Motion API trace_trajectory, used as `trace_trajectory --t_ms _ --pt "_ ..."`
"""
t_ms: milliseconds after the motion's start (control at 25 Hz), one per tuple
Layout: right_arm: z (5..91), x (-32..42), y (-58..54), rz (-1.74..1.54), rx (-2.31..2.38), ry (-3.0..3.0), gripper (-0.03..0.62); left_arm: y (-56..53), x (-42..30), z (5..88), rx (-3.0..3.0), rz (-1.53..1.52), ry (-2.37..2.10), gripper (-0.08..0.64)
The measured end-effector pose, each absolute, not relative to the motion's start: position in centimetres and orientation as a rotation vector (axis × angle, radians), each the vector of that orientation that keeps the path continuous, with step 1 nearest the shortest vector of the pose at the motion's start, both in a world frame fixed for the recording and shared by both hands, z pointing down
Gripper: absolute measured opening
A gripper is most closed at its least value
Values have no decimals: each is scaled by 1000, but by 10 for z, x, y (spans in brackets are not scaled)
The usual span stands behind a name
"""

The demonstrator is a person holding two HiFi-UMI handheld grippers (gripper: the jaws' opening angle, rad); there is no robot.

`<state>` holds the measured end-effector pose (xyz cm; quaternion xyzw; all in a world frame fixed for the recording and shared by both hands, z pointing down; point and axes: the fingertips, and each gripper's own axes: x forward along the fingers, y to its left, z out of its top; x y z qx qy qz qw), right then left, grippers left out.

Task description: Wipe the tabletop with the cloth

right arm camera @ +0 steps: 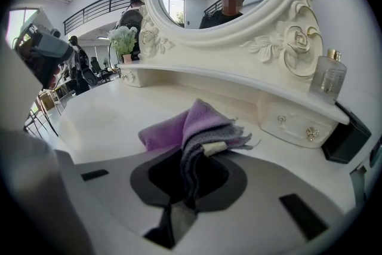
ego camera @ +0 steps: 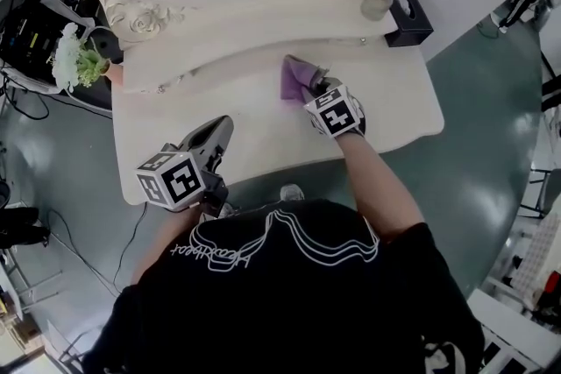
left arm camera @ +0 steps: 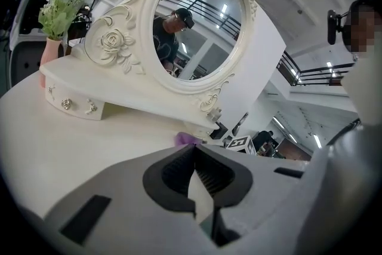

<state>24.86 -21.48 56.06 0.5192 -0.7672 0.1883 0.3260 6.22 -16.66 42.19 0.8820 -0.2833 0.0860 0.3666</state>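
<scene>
At the shelf's left end, well clear of the work, we see a vase of white flowers (ego camera: 74,57). Our left gripper (ego camera: 221,129) hangs over the tabletop's (ego camera: 263,149) front-left part, its jaws closed tip to tip on nothing, as the left gripper view confirms (left arm camera: 194,151).

The purple cloth (ego camera: 294,76) sits right of centre near the tabletop's back edge, pinched in the jaws of our right gripper (ego camera: 317,88). From those jaws it fans out away from us and to the left, its long axis pointing at the raised drawer shelf (ego camera: 263,26) just behind. In the right gripper view its free fold (right arm camera: 179,125) seems to rest on the surface.

We judge that most unwiped surface lies left and toward the front edge, so the stroke should pull that way. The shelf blocks any push backward, and the left gripper stands in a long leftward sweep. A glass bottle (ego camera: 377,3) and a black box (ego camera: 405,11) sit at the shelf's right end.
</scene>
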Motion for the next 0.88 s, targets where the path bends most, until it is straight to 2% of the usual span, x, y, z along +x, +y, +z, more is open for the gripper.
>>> trace_trajectory --t_ms 880 --pt "559 356 -186 537 1463 -1924 49 -148 138 430 2277 233 -678 5"
